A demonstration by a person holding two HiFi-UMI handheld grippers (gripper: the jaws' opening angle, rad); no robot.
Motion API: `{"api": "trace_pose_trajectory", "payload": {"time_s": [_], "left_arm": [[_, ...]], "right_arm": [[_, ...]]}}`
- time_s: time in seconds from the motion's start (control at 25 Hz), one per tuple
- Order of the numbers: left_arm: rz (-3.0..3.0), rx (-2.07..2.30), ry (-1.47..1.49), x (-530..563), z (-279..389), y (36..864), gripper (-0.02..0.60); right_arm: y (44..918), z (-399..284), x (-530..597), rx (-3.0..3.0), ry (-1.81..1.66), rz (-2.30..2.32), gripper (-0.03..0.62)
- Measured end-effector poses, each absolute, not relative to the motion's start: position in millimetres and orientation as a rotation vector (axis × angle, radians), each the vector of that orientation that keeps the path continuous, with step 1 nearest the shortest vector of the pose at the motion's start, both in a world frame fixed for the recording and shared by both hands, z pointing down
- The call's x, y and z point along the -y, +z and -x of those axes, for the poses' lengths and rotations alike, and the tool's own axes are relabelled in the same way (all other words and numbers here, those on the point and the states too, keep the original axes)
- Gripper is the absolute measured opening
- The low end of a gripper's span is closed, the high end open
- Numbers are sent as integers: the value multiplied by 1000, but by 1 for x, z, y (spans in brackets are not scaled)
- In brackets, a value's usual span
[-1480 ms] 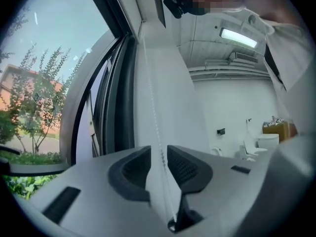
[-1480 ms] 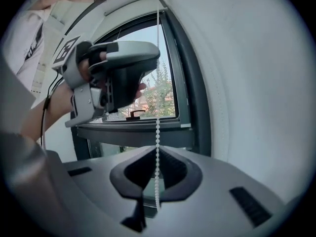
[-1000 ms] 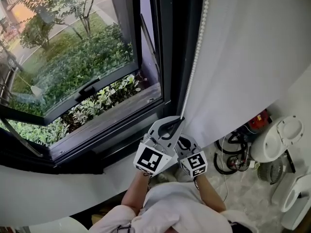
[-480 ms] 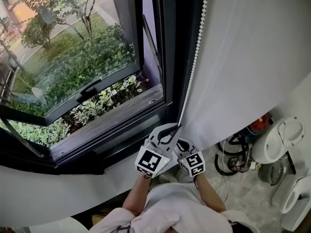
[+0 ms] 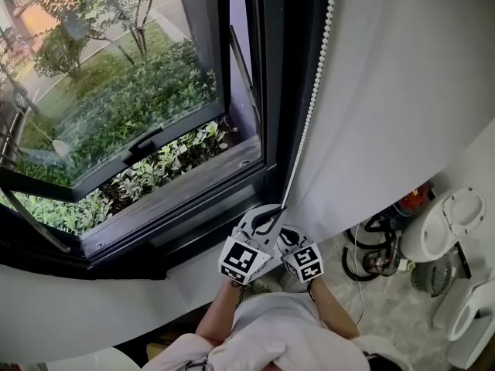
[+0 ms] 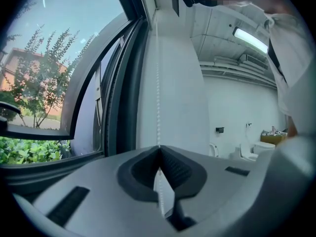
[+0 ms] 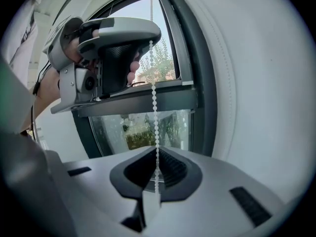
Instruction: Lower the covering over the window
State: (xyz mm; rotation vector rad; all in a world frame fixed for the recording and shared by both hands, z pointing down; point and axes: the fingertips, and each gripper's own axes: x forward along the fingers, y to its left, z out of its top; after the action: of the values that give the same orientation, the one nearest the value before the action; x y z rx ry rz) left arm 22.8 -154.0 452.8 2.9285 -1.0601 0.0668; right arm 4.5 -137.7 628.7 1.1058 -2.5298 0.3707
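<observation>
A white roller blind (image 5: 402, 91) hangs at the right of the dark-framed window (image 5: 272, 91). Its white bead chain (image 5: 309, 107) runs down along the frame to both grippers. My left gripper (image 5: 279, 208) is shut on the chain, the upper of the two. Just below and beside it, my right gripper (image 5: 288, 235) is also shut on the chain. In the left gripper view the chain (image 6: 158, 83) enters the closed jaws of the left gripper (image 6: 159, 151). In the right gripper view the chain (image 7: 154, 93) passes the left gripper (image 7: 111, 48) and enters the closed right gripper (image 7: 157, 156).
The window sash (image 5: 116, 83) is tilted open outward over green shrubs. A white sill (image 5: 77, 304) runs below the frame. On the floor at the right lie hoses and a red device (image 5: 375, 246) and white fixtures (image 5: 441, 222).
Both grippers have moved downward together along the window frame, still closed on the bead chain.
</observation>
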Motion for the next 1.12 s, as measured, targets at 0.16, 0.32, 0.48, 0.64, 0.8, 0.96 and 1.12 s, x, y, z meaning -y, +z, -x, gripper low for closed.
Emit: {"api": "trace_pose_trajectory", "payload": {"time_s": [0.16, 0.32, 0.48, 0.64, 0.8, 0.96, 1.12], "left_arm": [[-2905, 1073, 57, 153, -19, 466, 14], [-2890, 1054, 72, 149, -19, 472, 14], [-2871, 1054, 106, 146, -18, 486, 14], [-2855, 1048, 141, 143, -16, 499, 14], [-2840, 1059, 177, 142, -13, 516, 14], [-2822, 1060, 255, 135, -13, 534, 14], [-2800, 1071, 261, 131, -10, 546, 14]], "right_arm": [[639, -4, 135, 2496, 361, -1084, 11], [646, -4, 134, 2474, 376, -1069, 11], [659, -4, 128, 2448, 407, -1047, 11], [672, -3, 122, 2414, 410, -1029, 12], [674, -3, 117, 2402, 394, -1030, 15], [656, -2, 111, 2422, 354, -1028, 18], [630, 0, 105, 2472, 301, -1020, 29]]}}
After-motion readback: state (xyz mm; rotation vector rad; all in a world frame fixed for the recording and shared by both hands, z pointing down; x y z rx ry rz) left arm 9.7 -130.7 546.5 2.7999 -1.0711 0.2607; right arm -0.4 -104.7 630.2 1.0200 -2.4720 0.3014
